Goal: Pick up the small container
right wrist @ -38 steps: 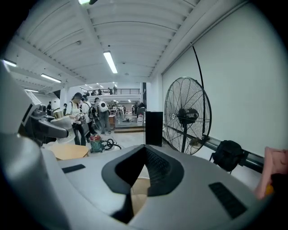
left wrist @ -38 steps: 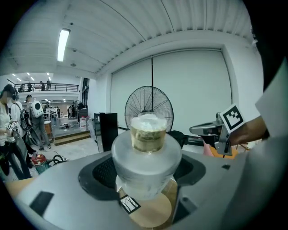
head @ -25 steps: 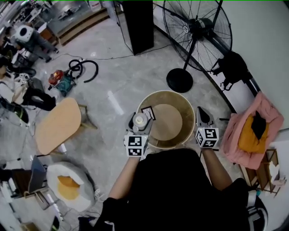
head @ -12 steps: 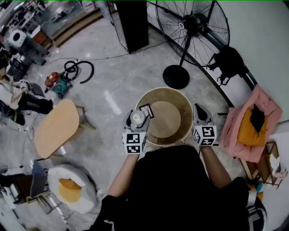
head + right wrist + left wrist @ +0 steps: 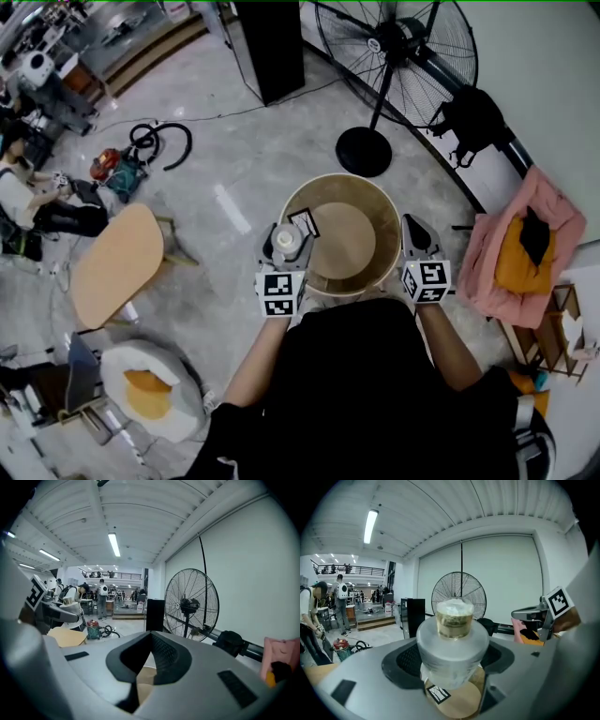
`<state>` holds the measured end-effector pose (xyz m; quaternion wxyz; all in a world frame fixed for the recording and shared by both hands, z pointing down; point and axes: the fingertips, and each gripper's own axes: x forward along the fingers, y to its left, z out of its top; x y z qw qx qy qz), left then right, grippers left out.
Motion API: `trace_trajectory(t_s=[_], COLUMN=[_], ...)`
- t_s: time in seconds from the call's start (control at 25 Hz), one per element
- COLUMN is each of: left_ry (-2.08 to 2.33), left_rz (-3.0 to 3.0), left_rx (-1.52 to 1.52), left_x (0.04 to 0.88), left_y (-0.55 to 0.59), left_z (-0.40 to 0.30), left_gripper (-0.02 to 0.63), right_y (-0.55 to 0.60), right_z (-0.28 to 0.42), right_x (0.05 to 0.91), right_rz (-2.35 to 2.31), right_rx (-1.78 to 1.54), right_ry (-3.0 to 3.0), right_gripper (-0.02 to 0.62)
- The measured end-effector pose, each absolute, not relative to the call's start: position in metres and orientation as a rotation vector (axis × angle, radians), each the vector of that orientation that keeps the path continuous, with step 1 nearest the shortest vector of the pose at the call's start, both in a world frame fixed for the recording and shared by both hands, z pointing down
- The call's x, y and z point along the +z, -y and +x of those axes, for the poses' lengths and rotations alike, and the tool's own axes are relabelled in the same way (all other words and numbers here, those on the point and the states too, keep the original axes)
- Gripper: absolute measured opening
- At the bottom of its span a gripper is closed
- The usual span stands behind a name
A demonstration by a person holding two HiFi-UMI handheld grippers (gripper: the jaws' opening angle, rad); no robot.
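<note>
Left gripper (image 5: 284, 253): clamped on the small container (image 5: 452, 639), which is held upright over the round table's (image 5: 373, 202) left rim
Right gripper (image 5: 418, 240): jaws pressed together, nothing pinched, held by the table's right rim

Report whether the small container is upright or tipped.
Upright: the small container stands vertically between the left gripper's jaws, narrow top uppermost, and the head view looks down on its top.
</note>
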<state>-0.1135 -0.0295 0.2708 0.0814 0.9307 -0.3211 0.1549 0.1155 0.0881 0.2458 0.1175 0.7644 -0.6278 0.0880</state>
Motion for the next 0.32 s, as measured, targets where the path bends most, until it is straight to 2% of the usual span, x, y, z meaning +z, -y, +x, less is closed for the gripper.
trace_trajectory(t_s=[0.32], left_ry=[0.954], left_rz=[2.777], left_rx=[0.470], left_x=[0.274], left_y=[0.015], left_z=[-0.111], left_gripper=[0.351], right_y=[-0.103], right_z=[0.116], right_x=[0.246], right_rz=[2.235], right_rx=[0.219], right_ry=[1.855], right_gripper=[0.015])
